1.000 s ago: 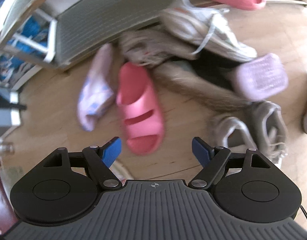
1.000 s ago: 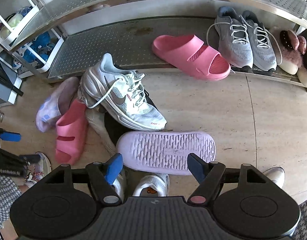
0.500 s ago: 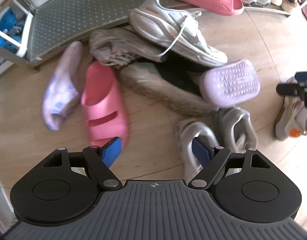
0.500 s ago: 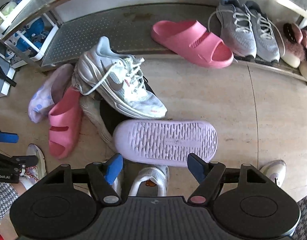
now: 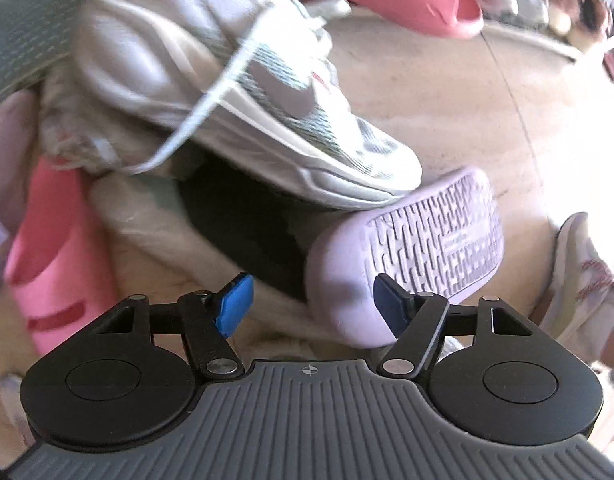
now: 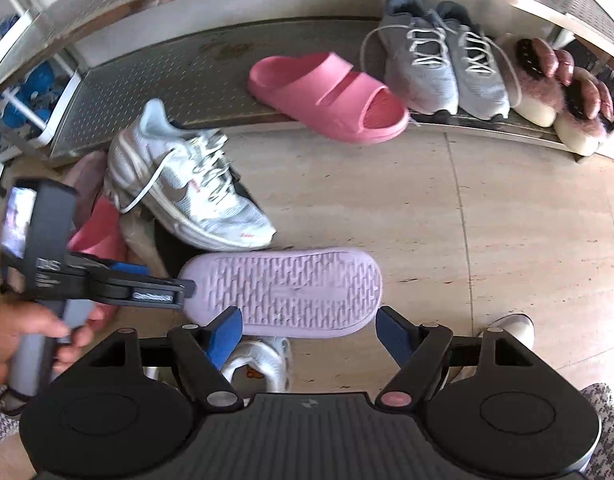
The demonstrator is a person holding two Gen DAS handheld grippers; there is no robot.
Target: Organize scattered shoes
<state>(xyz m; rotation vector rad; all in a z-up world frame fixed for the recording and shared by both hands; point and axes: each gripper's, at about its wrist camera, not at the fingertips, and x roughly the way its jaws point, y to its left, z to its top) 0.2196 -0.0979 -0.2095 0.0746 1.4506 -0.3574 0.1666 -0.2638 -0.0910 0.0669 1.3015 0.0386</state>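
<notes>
Shelf (image 6: 155,76) with pink slide (image 6: 327,96), clear only from right wrist.

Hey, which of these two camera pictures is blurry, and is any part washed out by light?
Left wrist view: motion blur smears the white sneaker and pink slide; its right edge is blown out. Right wrist view: sharp, purple slipper sole crisp, fisheye bending the shelf.

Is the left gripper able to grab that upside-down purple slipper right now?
Probably yes. The left gripper is open, its blue fingers straddling the near end of the purple slipper, with nothing between them.
</notes>
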